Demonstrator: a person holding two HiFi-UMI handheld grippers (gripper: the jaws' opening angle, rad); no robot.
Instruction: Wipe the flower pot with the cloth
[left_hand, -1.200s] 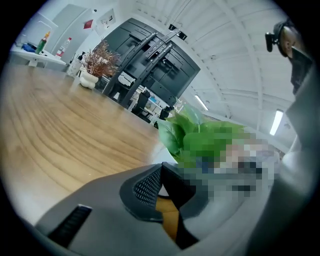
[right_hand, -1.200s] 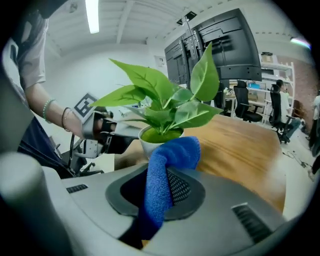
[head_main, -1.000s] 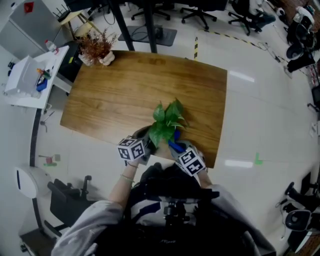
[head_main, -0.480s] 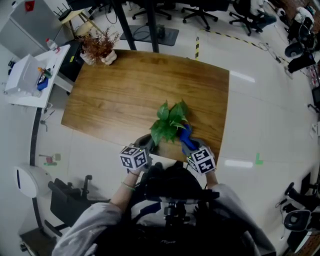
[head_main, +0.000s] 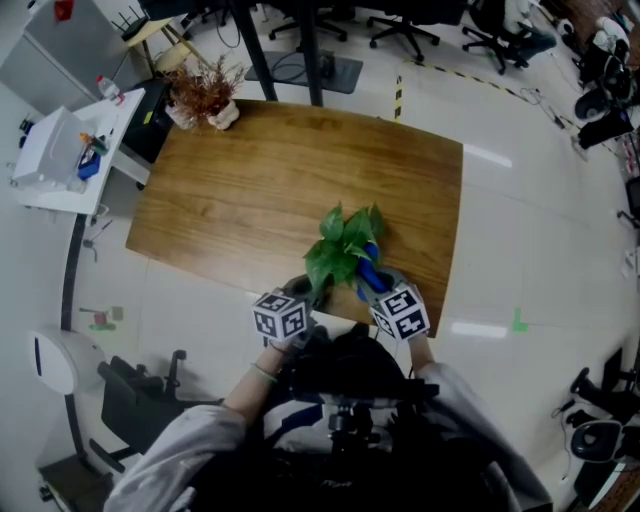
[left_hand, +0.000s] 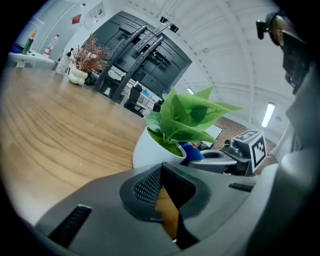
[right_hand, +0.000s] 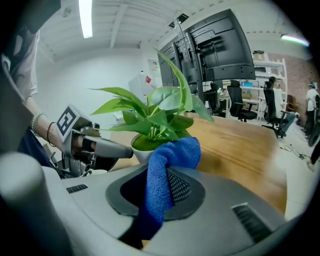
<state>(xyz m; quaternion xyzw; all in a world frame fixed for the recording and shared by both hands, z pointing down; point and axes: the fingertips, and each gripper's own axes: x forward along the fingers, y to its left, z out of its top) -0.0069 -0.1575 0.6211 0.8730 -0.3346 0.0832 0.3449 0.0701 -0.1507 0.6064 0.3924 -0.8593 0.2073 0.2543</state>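
While the white round ceramic flower pot (left_hand: 148, 151) stands near the brown wooden table's (head_main: 250, 180) 5 o'clock edge, good wiping calls for pressing the blue microfibre cloth (right_hand: 165, 182) flat on its wall, below the green leaves (head_main: 343, 240). Right gripper (right_hand: 156, 173), at the pot's 4 o'clock: jaws clamped on the cloth. Left gripper (left_hand: 161, 167), at 7 o'clock: jaws closed together, empty; contact with the pot undetermined.

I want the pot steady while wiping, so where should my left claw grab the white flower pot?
Probably the rim of the white flower pot on its left, one jaw inside, coming in low under the leaves: the wall is round and smooth, and the cloth occupies the right side.
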